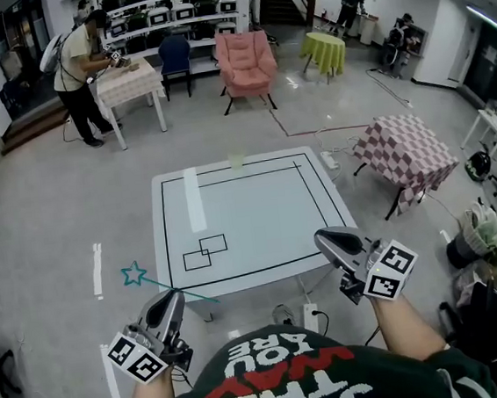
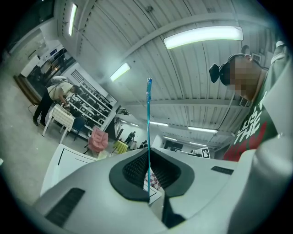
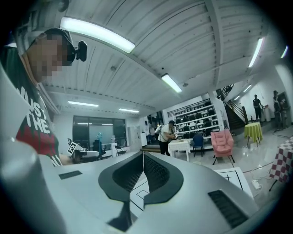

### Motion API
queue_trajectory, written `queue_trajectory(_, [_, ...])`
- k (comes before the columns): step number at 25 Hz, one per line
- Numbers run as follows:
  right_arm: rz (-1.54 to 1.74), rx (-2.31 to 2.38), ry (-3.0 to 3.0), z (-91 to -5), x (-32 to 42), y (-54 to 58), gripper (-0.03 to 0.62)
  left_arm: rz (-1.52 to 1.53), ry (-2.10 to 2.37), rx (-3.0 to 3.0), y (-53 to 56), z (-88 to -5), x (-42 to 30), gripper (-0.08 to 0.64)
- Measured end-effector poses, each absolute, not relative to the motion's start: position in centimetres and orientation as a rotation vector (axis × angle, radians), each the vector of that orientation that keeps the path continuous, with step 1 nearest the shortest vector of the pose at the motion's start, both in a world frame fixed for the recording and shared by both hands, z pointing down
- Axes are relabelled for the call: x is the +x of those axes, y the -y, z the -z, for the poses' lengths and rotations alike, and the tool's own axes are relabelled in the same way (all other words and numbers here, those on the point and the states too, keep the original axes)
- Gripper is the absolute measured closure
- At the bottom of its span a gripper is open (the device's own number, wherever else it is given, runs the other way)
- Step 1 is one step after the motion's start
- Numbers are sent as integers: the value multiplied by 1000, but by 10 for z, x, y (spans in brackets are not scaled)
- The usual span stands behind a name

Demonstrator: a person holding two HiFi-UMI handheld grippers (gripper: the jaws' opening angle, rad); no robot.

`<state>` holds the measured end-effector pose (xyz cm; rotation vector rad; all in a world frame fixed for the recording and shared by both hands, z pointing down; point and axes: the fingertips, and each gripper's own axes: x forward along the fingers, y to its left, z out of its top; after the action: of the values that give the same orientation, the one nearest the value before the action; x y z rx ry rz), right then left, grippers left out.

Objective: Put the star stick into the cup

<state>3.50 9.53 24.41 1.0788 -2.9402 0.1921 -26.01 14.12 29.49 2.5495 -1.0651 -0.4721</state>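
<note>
The star stick [image 1: 134, 274] is a thin teal rod with an outlined star at its left end. It hangs over the floor off the white table's [image 1: 242, 225] front left corner. My left gripper [image 1: 172, 297] is shut on the rod partway along. In the left gripper view the star stick [image 2: 149, 119] rises straight up from between the closed pads of that gripper [image 2: 148, 178]. A small pale cup [image 1: 237, 161] stands at the table's far edge, also visible as the cup [image 2: 102, 154] beyond the jaws. My right gripper [image 1: 323, 236] [image 3: 143, 157] hovers at the front right corner, shut and empty.
Black outlines and two small overlapping rectangles [image 1: 206, 252] mark the tabletop. A checkered table [image 1: 407, 152] stands to the right and a power strip [image 1: 330, 159] lies beside the table. Farther back are a pink armchair [image 1: 245, 60] and a person [image 1: 80, 66] at a small table.
</note>
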Motion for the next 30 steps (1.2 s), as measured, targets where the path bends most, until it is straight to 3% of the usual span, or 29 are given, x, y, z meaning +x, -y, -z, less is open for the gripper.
queue_trajectory(15, [-305, 809, 3010, -305, 126, 193, 558, 488, 1303, 2376, 119, -325, -162, 541])
queue_trajectory(30, [-379, 841, 2919, -367, 81, 301, 558, 364, 1205, 2422, 260, -352, -180, 541])
